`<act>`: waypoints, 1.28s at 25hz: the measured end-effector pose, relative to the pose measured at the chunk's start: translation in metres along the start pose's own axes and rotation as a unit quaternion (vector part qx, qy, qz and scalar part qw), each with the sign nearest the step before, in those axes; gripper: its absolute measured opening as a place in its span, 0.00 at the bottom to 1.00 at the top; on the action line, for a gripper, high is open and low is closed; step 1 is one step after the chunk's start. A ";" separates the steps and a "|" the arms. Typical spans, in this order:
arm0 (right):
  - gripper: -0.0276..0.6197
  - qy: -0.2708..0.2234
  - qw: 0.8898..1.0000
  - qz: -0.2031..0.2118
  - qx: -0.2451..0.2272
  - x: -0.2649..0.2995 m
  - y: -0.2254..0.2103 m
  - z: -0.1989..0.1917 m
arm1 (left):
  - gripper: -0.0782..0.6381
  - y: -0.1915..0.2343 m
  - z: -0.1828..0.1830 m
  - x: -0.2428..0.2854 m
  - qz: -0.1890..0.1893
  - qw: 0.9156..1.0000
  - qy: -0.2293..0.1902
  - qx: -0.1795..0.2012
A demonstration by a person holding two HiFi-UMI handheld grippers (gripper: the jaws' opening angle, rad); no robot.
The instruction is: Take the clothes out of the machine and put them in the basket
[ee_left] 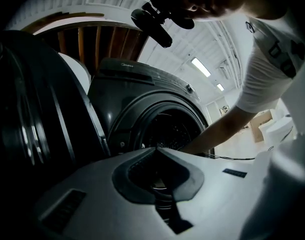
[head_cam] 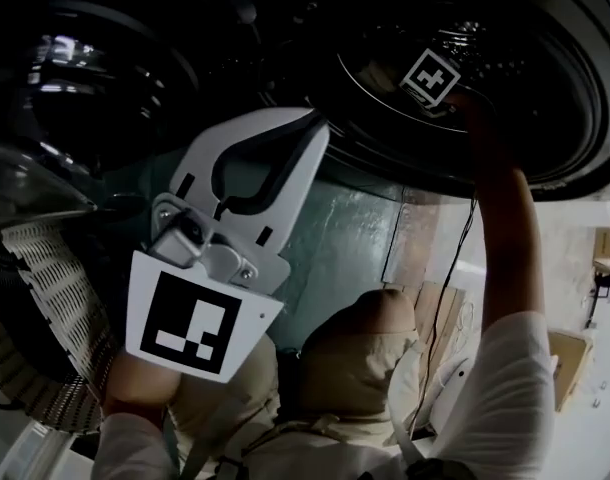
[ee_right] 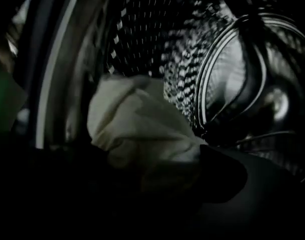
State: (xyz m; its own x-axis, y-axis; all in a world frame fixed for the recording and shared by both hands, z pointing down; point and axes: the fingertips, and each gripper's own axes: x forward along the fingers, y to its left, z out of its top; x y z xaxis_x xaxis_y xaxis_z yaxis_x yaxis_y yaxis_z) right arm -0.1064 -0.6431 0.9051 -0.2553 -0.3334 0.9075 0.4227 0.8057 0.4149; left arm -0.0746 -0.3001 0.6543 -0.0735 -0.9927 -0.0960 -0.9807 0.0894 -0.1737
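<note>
A pale crumpled cloth (ee_right: 137,121) lies on the bottom of the perforated steel drum (ee_right: 192,69). My right gripper (ee_right: 147,156) is inside the drum, its dark jaws spread wide on either side of the cloth's near edge, and I see no pad pressing on it. From the head view only its marker cube (head_cam: 430,76) shows inside the machine's round opening (head_cam: 545,158). My left gripper (head_cam: 317,123) hangs in front of the machine (ee_left: 157,119), shut and empty, jaw tips together (ee_left: 155,149). The white lattice basket (head_cam: 45,288) stands at the lower left.
The machine's door (ee_left: 37,109) stands open at the left. A black cable (head_cam: 455,268) hangs down the right side. Cardboard boxes (head_cam: 570,363) sit on the floor at the right. The person's knee (head_cam: 370,343) is below the opening.
</note>
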 end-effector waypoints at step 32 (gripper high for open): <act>0.50 -0.072 0.982 -0.174 0.010 -0.096 -0.019 0.022 | 0.13 0.022 0.036 -0.041 0.063 0.997 -0.042 0.017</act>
State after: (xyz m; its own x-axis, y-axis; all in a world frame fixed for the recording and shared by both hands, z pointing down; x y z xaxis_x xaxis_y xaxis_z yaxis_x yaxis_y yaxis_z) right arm -0.1088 -0.6158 0.8091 -0.5025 -0.5185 0.6918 0.2720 0.6647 0.6958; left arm -0.0868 -0.2545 0.6191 -0.1789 -0.9630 -0.2017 -0.9576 0.2174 -0.1889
